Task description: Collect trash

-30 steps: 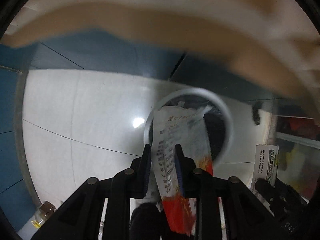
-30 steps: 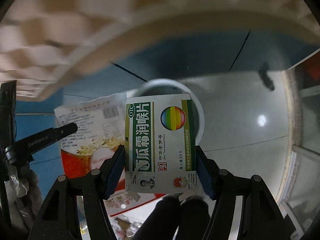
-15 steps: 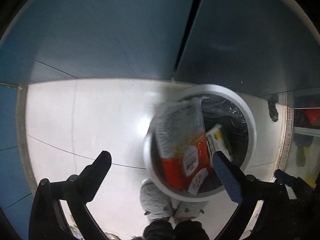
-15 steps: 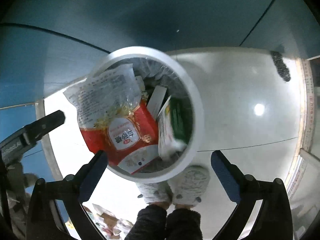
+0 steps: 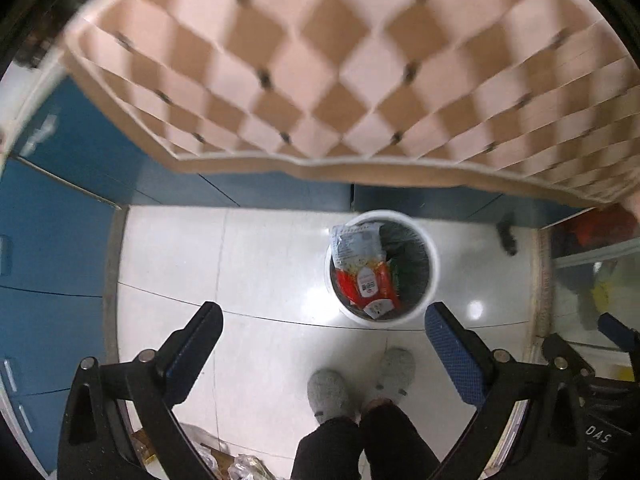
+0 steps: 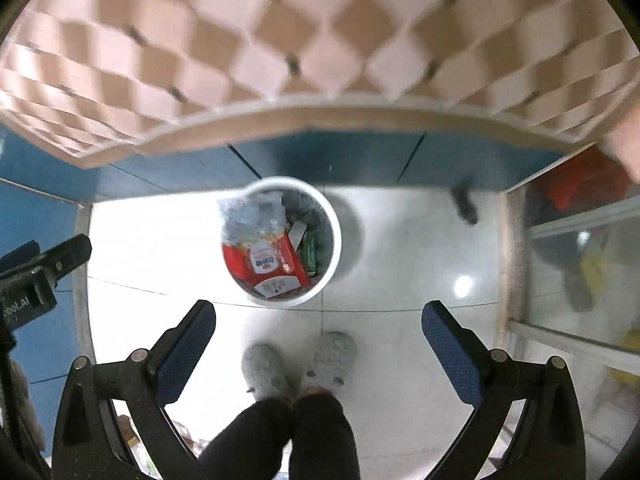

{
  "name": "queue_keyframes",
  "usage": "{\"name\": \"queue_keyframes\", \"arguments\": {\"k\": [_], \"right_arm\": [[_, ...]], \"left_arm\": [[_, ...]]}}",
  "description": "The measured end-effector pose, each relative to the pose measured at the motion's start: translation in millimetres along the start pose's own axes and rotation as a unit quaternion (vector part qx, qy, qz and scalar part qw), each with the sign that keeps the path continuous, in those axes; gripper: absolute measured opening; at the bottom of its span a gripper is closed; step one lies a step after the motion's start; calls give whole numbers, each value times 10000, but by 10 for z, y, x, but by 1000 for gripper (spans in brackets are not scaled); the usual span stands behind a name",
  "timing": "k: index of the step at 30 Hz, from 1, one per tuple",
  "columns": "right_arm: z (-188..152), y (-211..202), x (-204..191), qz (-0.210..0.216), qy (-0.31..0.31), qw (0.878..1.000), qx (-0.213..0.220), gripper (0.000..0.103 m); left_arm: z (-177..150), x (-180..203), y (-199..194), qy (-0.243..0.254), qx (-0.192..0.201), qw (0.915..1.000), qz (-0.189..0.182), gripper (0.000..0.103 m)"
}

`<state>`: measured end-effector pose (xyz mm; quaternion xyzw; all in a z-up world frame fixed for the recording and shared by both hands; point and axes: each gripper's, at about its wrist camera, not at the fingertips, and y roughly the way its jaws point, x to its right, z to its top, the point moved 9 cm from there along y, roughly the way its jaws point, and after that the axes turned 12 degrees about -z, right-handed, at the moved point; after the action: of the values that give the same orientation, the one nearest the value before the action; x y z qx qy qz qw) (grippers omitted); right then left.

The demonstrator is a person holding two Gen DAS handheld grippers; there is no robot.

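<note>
A white round bin [image 5: 434, 268] stands on the pale floor below me; it also shows in the right wrist view [image 6: 335, 240]. A red and clear snack wrapper [image 5: 362, 276] lies in it, leaning on the left rim, also seen from the right wrist [image 6: 264, 256]. A green box [image 6: 310, 254] lies beside the wrapper in the bin. My left gripper [image 5: 324, 338] is open and empty, high above the floor. My right gripper [image 6: 320, 338] is open and empty too.
A table with a checked pink and tan cloth [image 5: 340, 64] fills the top of both views. Blue cabinet fronts [image 5: 52, 216] line the left and far side. The person's grey slippers [image 5: 360, 384] stand just in front of the bin. Some clutter [image 5: 224, 460] lies on the floor at lower left.
Both grippers opened and let go of the wrapper and the green box, which dropped into the bin. Both grippers then rose and drew back, so the table edge is in view again.
</note>
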<state>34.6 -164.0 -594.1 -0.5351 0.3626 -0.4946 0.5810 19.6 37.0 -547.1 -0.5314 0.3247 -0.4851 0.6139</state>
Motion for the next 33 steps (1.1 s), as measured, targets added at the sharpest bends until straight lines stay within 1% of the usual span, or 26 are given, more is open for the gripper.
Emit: {"name": "queue_keyframes", "arguments": {"k": [2, 3, 6, 10, 12, 15, 19, 21, 24, 27, 30, 33], "right_arm": [[-31, -596, 147, -76, 82, 9997, 223, 103], [-48, -823, 213, -76, 115, 9994, 308, 103], [-126, -1672, 406, -128, 229, 9974, 666, 103], [-262, -2552, 545, -185, 376, 9939, 1024, 103], [-351, -2944, 595, -142, 496, 9916, 1188, 103], [-525, -3525, 617, -136, 663, 9862, 1513, 103], [-724, -4020, 579, 24, 826, 9818, 1711, 103], [-804, -4201, 526, 173, 808, 9813, 1737, 103], [-906, -4478, 427, 494, 736, 9824, 1644, 103], [-949, -4724, 390, 676, 605, 9807, 1732, 103], [-933, -4962, 390, 826, 469, 9776, 1879, 103], [-911, -5149, 398, 1038, 387, 9755, 1903, 103]], "left_arm": [[7, 73, -409, 10, 185, 9998, -24, 103], [-7, 98, -647, -1, 270, 9996, -27, 103], [-59, 147, -1312, -55, 508, 9986, -166, 103], [-126, 198, -2093, 91, 835, 9957, -393, 103], [-180, 204, -2470, 204, 1016, 9933, -513, 103], [-248, 169, -2800, 346, 1175, 9904, -635, 103], [-376, 122, -3141, 464, 1231, 9881, -798, 103], [-454, 140, -3265, 382, 1162, 9873, -1015, 103], [-534, 181, -3479, 267, 1131, 9843, -1328, 103], [-531, 247, -3743, 288, 1278, 9807, -1450, 103], [-524, 311, -3957, 199, 1436, 9759, -1633, 103], [-539, 342, -4083, 186, 1556, 9735, -1668, 103]]}}
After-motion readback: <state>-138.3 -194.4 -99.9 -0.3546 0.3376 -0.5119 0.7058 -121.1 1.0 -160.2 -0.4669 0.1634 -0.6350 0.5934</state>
